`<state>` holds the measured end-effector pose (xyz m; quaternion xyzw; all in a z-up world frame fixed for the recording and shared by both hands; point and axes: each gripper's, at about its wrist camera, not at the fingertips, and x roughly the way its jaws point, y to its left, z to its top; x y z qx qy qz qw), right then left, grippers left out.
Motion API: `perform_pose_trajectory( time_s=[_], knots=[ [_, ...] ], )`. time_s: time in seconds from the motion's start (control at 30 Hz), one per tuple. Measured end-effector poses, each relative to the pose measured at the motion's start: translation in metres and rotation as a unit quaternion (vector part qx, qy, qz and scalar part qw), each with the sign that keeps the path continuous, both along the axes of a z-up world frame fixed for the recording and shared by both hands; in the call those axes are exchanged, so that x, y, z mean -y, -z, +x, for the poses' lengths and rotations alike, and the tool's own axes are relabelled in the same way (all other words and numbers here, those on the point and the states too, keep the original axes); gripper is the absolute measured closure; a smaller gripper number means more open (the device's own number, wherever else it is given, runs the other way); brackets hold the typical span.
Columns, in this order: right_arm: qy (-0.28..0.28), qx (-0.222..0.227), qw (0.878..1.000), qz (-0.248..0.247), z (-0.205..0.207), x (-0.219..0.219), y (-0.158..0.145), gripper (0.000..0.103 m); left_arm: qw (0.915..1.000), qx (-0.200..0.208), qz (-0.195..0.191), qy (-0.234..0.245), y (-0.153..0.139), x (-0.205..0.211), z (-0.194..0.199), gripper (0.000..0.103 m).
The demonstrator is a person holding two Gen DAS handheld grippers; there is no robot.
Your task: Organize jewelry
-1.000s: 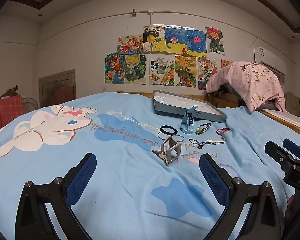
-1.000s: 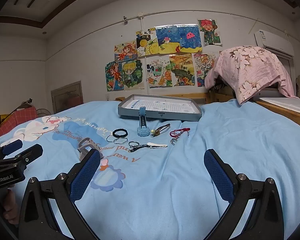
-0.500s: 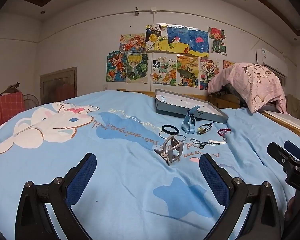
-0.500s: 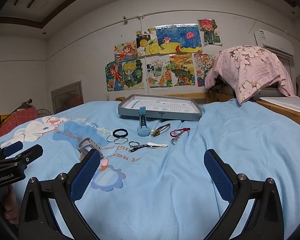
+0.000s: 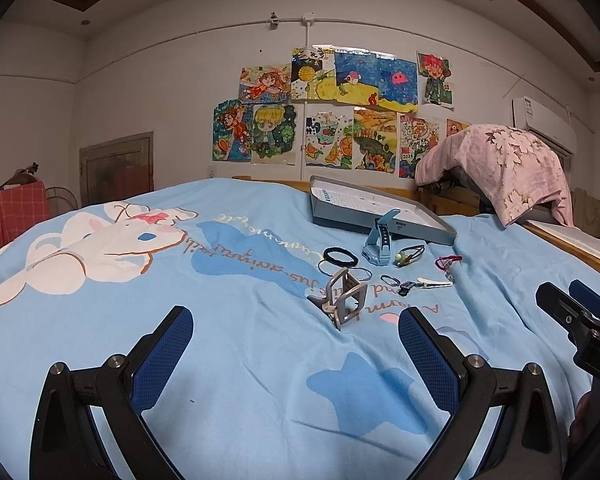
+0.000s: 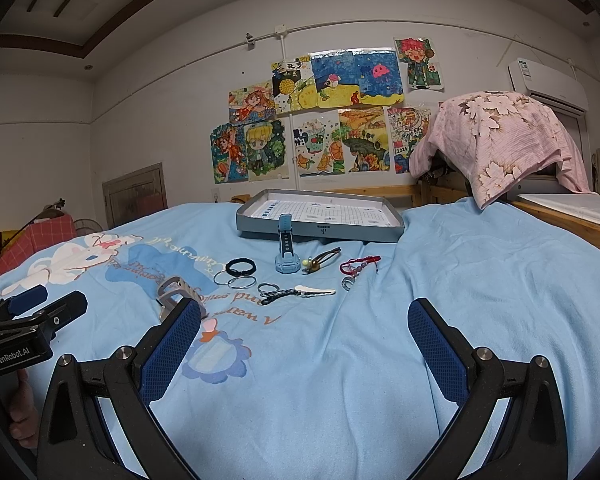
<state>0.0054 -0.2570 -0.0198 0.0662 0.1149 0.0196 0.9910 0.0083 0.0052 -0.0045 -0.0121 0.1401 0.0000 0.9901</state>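
Observation:
Jewelry lies spread on the blue bedspread in front of a grey tray [image 6: 320, 230] [image 5: 332, 218]. There is a blue watch [image 6: 286, 248] [image 5: 380, 240], a black hair tie [image 6: 240, 267] [image 5: 340, 257], silver rings [image 6: 236, 281], a silver watch band [image 5: 342, 298] [image 6: 172, 292], a red string bracelet [image 6: 358, 265] [image 5: 447, 261] and a white clip [image 6: 314, 291]. My left gripper [image 5: 296, 348] is open, just short of the silver band. My right gripper [image 6: 304, 344] is open too, hanging above bare bedspread with nothing between its fingers.
A pink floral cloth [image 6: 496, 140] drapes over something at the back right beside a wooden bed rail [image 6: 572, 224]. Children's drawings [image 6: 320, 120] hang on the far wall. A red checked cloth [image 5: 12, 208] sits at the left edge.
The left gripper has crept slightly forward and tilted a little toward the items. The right gripper has barely moved.

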Motion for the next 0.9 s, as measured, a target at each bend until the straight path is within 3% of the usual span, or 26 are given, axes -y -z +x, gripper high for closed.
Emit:
perform_pose_trajectory(
  time_s=[0.9],
  knots=[
    [0.000, 0.001, 1.000, 0.002, -0.0003, 0.0009, 0.0001, 0.001, 1.0000, -0.005, -0.004, -0.001, 0.0021, -0.0011, -0.0015, 0.000]
  ],
)
